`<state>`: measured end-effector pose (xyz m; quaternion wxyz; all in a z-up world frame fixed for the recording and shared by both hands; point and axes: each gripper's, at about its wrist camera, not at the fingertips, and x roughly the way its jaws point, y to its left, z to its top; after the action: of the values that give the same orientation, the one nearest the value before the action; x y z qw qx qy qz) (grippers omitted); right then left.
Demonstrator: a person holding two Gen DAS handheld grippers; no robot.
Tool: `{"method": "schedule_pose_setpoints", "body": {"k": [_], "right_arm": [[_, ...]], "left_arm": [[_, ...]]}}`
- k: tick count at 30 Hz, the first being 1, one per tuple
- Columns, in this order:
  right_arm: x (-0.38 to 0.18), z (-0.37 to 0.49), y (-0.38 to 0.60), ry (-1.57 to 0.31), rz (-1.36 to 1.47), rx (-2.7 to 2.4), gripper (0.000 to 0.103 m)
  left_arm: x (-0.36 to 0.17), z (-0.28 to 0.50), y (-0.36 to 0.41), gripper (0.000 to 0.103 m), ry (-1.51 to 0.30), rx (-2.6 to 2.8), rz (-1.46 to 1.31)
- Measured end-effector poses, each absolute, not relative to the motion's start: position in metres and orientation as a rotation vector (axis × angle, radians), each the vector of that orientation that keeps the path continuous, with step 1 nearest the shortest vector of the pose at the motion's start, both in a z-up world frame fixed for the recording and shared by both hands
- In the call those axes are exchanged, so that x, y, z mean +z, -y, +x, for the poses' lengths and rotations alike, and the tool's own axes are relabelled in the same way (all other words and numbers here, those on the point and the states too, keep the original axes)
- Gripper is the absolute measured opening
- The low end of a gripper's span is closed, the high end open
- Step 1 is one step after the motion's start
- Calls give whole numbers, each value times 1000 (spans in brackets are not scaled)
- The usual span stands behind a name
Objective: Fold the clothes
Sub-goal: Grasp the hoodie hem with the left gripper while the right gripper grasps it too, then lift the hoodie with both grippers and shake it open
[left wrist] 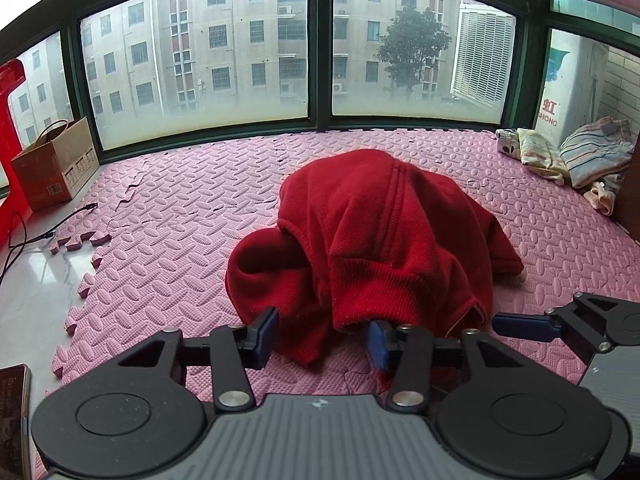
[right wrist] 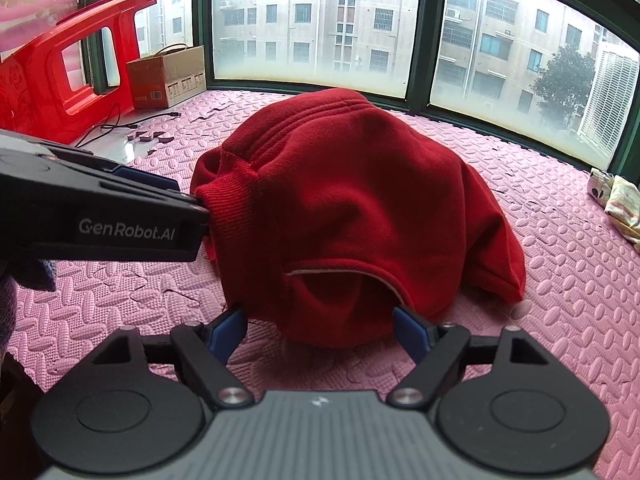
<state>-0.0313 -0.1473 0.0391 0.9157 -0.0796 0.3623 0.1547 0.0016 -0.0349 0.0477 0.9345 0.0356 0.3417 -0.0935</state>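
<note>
Both grippers — your left gripper (left wrist: 322, 334) and right gripper (right wrist: 320, 330) — are sitting with fingers spread apart at the near hem of the red sweater (left wrist: 384, 236), which is lying heaped on the pink foam mat (left wrist: 180, 216), stretching straight ahead toward the window.

Both mounted low behind open blue fingers, close to the floor, facing the window (left wrist: 320, 60); left view straight onto the red sweater (left wrist: 372, 232); right view nearer, angled from its right; shared: sweater, pink mat (right wrist: 560, 280), cardboard box (right wrist: 168, 76), window.
</note>
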Motion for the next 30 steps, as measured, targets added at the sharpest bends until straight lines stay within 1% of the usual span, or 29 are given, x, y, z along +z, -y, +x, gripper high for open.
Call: {"method": "schedule_pose_setpoints", "body": {"k": [1, 2, 4, 6, 10, 11, 13, 14, 15, 16, 18, 20, 22, 24, 25, 27, 30], "right_arm": [[40, -30, 147, -744, -160, 319, 77], [41, -29, 147, -743, -153, 321, 74], [42, -27, 148, -745, -142, 320, 73], [43, -26, 147, -740, -138, 319, 71], [42, -24, 149, -746, -130, 302, 62], [42, -23, 151, -747, -119, 301, 55], [43, -22, 155, -744, -103, 295, 52], [44, -22, 157, -739, -97, 290, 45], [45, -22, 159, -733, -93, 286, 41], [47, -22, 161, -727, -89, 282, 39], [50, -22, 164, -715, -82, 274, 33], [53, -21, 168, -702, -75, 266, 29], [56, -21, 172, -686, -73, 262, 27], [60, -21, 175, -667, -75, 256, 25], [61, -21, 176, -664, -76, 254, 25], [66, -17, 183, -654, -59, 244, 25], [72, -12, 190, -642, -48, 235, 25]], "left_arm": [[49, 2, 36, 47, -695, -199, 74], [50, 3, 38, 44, -692, -207, 77], [51, 5, 39, 41, -692, -222, 74], [52, 5, 40, 36, -689, -240, 73], [53, 7, 40, 36, -693, -246, 62], [52, 7, 40, 36, -694, -249, 62], [52, 7, 40, 36, -693, -251, 65], [53, 7, 40, 36, -692, -251, 68], [53, 7, 40, 36, -691, -251, 68], [54, 7, 40, 37, -690, -252, 66], [56, 8, 40, 37, -686, -253, 68], [57, 8, 40, 37, -680, -253, 75], [58, 8, 39, 39, -676, -251, 80], [57, 8, 38, 47, -674, -248, 85], [57, 7, 37, 48, -673, -247, 88], [55, 7, 36, 54, -676, -242, 92], [50, 7, 36, 57, -686, -241, 109]]}}
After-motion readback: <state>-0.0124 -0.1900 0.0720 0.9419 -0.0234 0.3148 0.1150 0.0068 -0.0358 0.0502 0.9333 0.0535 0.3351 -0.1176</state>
